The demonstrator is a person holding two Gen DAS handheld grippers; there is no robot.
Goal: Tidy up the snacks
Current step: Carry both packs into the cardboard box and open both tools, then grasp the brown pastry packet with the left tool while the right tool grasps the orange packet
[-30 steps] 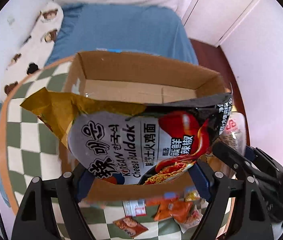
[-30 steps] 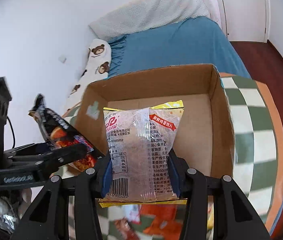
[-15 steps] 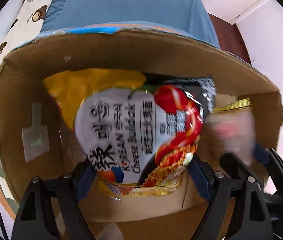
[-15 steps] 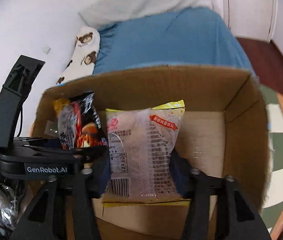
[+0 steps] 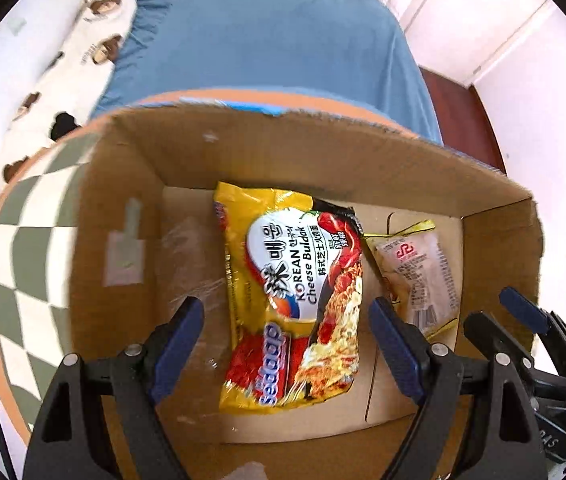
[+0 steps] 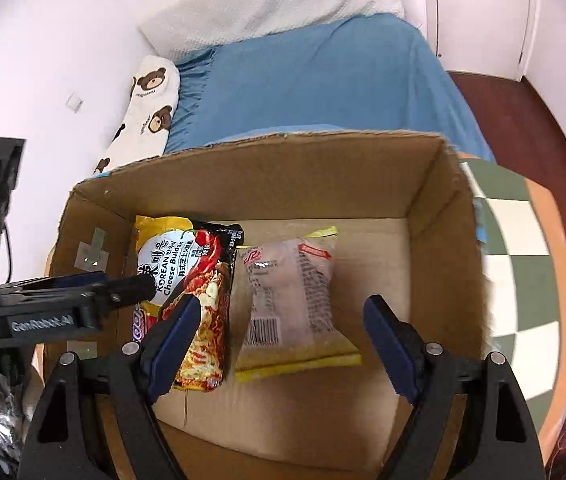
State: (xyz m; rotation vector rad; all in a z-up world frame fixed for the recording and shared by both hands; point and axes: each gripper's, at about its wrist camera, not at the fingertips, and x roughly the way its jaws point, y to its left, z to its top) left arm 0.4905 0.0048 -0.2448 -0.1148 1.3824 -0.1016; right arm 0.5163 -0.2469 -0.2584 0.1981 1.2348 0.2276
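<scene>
A yellow and red Korean cheese noodle packet (image 5: 295,296) lies flat on the floor of an open cardboard box (image 5: 323,152). A clear snack bag with a yellow edge (image 5: 415,276) lies beside it on the right. My left gripper (image 5: 287,344) is open and empty above the noodle packet. In the right wrist view the noodle packet (image 6: 199,280) and the snack bag (image 6: 291,296) lie side by side in the box (image 6: 443,240). My right gripper (image 6: 279,340) is open and empty above the snack bag.
The box stands on a round table with a green and white checked cloth (image 5: 31,248) (image 6: 523,232). A blue bed (image 5: 267,48) with a bear-print pillow (image 6: 143,116) lies behind. The other gripper shows at each view's edge (image 5: 531,332) (image 6: 55,300).
Both grippers carried their packets into the box, opened and let them go. The noodle packet and snack bag now lie on the box floor. Both grippers have drawn back.
</scene>
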